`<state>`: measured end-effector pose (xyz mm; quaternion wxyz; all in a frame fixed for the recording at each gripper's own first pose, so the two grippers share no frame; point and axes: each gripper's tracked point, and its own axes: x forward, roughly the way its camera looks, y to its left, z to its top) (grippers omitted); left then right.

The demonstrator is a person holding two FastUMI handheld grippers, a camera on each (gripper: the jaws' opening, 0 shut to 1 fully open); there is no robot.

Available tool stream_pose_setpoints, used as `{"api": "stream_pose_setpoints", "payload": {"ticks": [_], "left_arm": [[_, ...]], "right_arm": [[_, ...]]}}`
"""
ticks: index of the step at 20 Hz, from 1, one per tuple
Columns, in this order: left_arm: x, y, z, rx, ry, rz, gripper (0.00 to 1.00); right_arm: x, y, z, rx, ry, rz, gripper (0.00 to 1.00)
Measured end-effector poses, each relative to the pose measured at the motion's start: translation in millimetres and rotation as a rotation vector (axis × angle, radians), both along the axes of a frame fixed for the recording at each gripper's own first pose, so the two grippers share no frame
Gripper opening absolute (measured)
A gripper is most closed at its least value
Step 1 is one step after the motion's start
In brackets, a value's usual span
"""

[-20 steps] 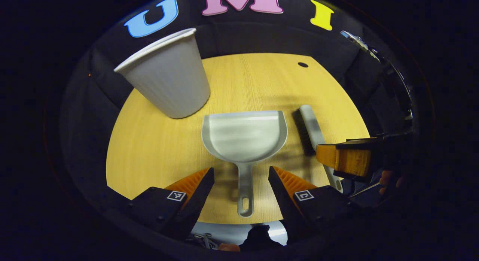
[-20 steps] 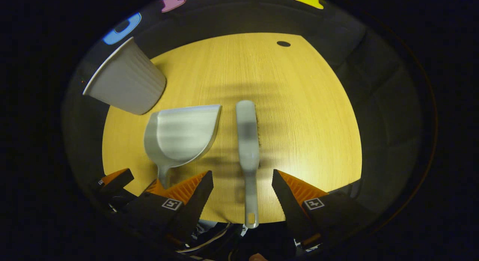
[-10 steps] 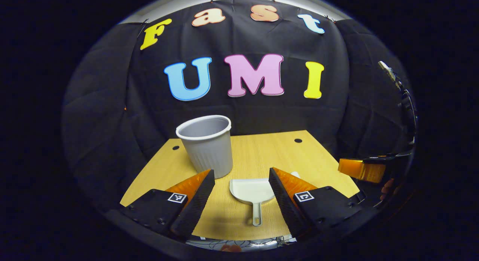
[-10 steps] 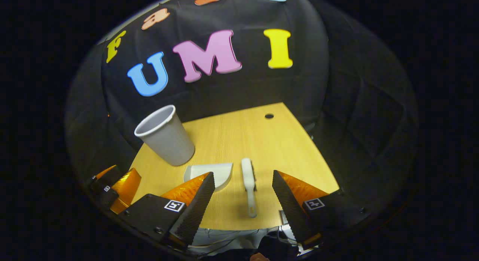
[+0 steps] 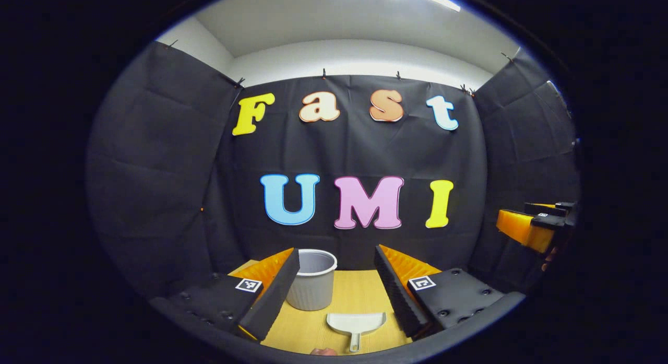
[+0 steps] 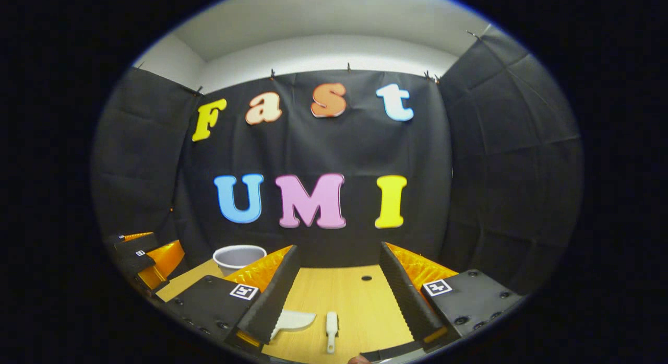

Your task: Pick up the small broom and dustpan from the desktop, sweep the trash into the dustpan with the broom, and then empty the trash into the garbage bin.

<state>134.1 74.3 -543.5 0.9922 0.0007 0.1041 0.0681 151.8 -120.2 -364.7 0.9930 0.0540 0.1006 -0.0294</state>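
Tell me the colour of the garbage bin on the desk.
The garbage bin is light grey with a ribbed wall, best seen in the left gripper view.

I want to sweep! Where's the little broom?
In the right gripper view the broom lies flat on the desk, low between that gripper's open fingers, just right of the dustpan.

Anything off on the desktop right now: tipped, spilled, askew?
Nothing stands out. The bin stands upright, the dustpan and broom lie flat side by side on the desktop, untouched. No trash is visible from these angles.
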Motion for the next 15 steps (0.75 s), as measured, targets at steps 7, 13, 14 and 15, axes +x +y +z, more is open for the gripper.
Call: {"api": "stream_pose_setpoints", "payload": {"ticks": [7, 13, 14, 15], "left_arm": [[-19.5, -29.3, 51.7, -0.013, -0.032, 0.057, 0.84], [-27.5, -37.3, 57.7, 0.016, -0.034, 0.051, 0.86], [-26.9, -36.0, 56.5, 0.009, -0.025, 0.051, 0.86], [-26.3, -35.2, 57.4, -0.006, -0.024, 0.053, 0.86]], "right_arm": [[-8.0, -3.6, 40.2, 0.030, -0.080, 0.074, 0.97], [-11.4, -0.9, 42.3, 0.030, -0.082, 0.118, 0.92], [-13.5, 0.0, 43.3, 0.025, -0.090, 0.129, 0.92], [-14.5, 0.3, 44.3, 0.026, -0.096, 0.134, 0.92]]}}
